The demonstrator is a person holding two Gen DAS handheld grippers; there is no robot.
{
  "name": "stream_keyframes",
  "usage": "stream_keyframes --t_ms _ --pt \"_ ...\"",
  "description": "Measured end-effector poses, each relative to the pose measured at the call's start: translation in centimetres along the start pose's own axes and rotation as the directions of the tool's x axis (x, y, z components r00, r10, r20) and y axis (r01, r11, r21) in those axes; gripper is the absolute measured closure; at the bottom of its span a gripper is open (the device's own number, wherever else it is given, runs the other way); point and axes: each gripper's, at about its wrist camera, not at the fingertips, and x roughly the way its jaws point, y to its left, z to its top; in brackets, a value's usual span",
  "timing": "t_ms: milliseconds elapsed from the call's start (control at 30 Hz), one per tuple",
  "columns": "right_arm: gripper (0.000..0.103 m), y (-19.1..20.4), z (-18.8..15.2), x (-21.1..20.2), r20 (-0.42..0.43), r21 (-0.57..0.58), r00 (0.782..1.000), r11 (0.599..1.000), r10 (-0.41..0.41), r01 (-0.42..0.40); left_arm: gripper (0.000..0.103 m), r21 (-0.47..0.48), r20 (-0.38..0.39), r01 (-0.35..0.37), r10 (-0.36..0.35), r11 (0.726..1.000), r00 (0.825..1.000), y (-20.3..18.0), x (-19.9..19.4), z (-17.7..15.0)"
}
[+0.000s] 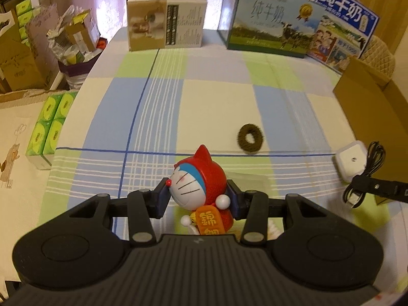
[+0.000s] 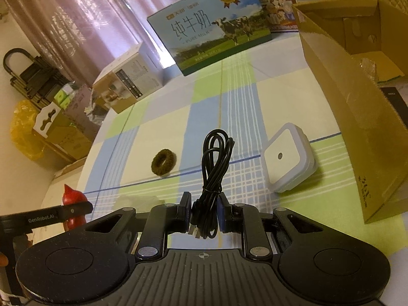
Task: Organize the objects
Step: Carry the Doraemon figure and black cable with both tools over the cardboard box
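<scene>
I have the left gripper (image 1: 197, 199) clamped on the red cat figurine (image 1: 201, 178) at lower centre and the right gripper (image 2: 204, 213) pinching the coiled black cable (image 2: 214, 168) (loops dangling free), which could snag the cardboard box (image 2: 344, 117) rim at right.

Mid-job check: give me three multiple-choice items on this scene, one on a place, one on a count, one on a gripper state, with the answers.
1. On the checked cloth, the dark fuzzy hair ring lies:
A. inside the open cardboard box
B. left of the white square plug-in night light
C. on top of the milk carton

2. Loose items on the cloth that neither gripper holds:
A. two
B. four
C. none

3. The right gripper is:
A. open, empty
B. shut on the red-hooded cat figurine
C. shut on the coiled black USB cable

Answers: B, the ring sits left of the light; A, only ring and light; C, the pads pinch the cable.
</scene>
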Motion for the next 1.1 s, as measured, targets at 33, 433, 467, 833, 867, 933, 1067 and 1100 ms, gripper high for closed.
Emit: stream_keyframes --t_ms 33,433,467,833,867,933,1067,1100 --pt "0.086 0.0 -0.1 -0.3 0.004 -0.001 1.000 1.000 0.004 -0.004 0.062 0.004 0.006 0.005 -0.005 1.000 1.000 -0.3 -0.4 0.0" --pt "0.086 0.0 -0.5 -5.6 0.029 -0.037 0.999 0.999 0.026 -0.025 0.062 0.055 0.049 0.122 -0.125 0.991 0.991 -5.6 -4.7 -0.5" --pt "0.086 -0.2 -0.5 -6.1 0.033 -0.038 0.999 0.999 0.027 -0.026 0.062 0.061 0.049 0.134 -0.137 0.989 0.989 -6.2 -4.9 -0.5" --pt "0.086 -3.7 0.6 -12.0 0.114 -0.027 0.993 0.999 -0.015 0.018 0.062 0.167 0.058 0.243 -0.256 0.955 0.965 -14.8 -5.4 0.3" --pt "0.086 -4.3 0.8 -12.6 0.123 -0.021 0.992 0.999 -0.023 0.026 0.062 0.178 0.058 0.253 -0.267 0.951 0.962 -15.8 -5.4 0.5" --pt "0.086 -5.5 1.1 -13.6 0.138 -0.012 0.990 0.999 -0.036 0.038 0.062 0.201 0.064 0.269 -0.286 0.942 0.956 -17.7 -5.4 0.8" --pt "0.086 -7.9 1.9 -15.6 0.170 0.004 0.983 0.998 -0.066 0.066 0.062 0.241 0.074 0.298 -0.323 0.924 0.943 -21.5 -5.2 1.7" --pt "0.086 -8.6 2.3 -16.2 0.180 0.006 0.981 0.997 -0.073 0.073 0.062 0.250 0.077 0.303 -0.330 0.920 0.941 -22.3 -5.2 1.8"
